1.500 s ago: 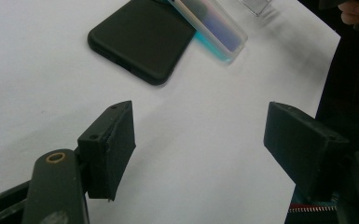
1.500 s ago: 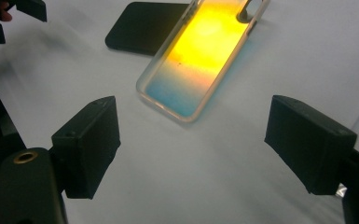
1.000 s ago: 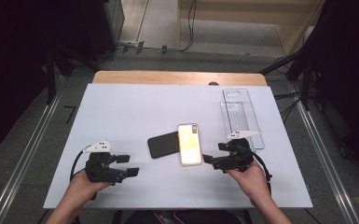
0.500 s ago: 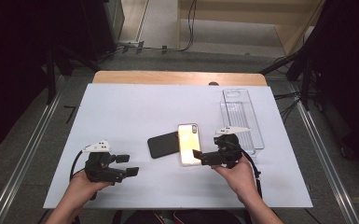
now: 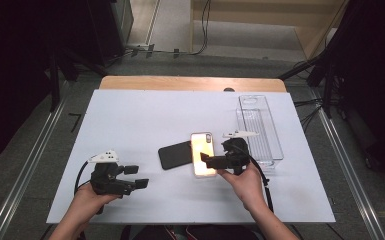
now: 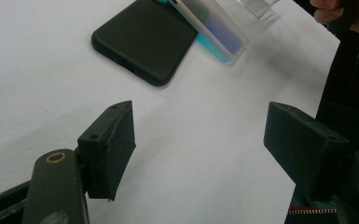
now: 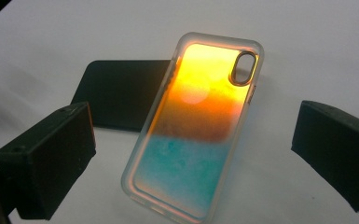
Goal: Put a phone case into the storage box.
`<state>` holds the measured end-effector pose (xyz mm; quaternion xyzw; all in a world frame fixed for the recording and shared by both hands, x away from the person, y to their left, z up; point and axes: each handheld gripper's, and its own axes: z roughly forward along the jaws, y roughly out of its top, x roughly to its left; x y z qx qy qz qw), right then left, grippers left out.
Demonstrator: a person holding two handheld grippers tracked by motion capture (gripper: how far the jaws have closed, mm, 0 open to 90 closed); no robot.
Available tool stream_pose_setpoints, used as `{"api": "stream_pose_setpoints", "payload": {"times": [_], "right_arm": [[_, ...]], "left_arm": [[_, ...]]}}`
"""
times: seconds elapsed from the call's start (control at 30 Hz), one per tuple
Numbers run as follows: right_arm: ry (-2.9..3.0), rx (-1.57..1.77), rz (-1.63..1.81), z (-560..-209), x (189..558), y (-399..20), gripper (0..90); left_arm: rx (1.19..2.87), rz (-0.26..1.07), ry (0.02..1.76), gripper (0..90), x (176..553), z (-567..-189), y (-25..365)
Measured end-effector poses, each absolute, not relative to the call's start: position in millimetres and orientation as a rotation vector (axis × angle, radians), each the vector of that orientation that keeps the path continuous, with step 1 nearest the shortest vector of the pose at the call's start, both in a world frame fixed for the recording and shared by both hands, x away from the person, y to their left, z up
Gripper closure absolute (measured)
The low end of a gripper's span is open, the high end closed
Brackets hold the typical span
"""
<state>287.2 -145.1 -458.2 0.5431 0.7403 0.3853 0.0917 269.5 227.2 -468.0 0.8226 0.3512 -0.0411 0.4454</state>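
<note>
Figure: approach to the case. The sunset-printed phone case lies flat on the white table, its left long edge overlapping the black phone case beside it; a clear plastic bin stands just to its right. My right gripper sits at the near right corner of the printed case. Its jaws have just been opening and now stand wide apart, one on each side of the case's lower half in the right gripper view, with nothing pressed between them. My left gripper rests near the table's front-left edge, well apart from both cases, its jaws parted and empty.

Handling, as I judge it: the printed case is a thin, empty shell, so light, somewhat flexible, and glossy enough to slip. Its translucent rim looks like the stiffest part. I would take it across the two long sides, low on the body and away from the camera cutout, closing gently so the shell does not bow. Because it lies partly on the black case, a lift may drag that one along.
</note>
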Motion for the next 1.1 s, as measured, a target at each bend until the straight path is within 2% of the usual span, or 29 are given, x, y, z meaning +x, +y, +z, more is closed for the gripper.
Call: {"api": "stream_pose_setpoints", "payload": {"times": [0.5,1.1], "right_arm": [[2.171,1.649,1.08,-472.2,305.6,-121.2,0.0],[2.095,1.675,1.062,-489.6,307.0,-109.5,0.0]], "left_arm": [[2.035,-0.1,0.874,24.8,269.7,-467.9,227.5],[2.032,-0.102,0.874,24.8,269.7,-467.5,228.3]]}}
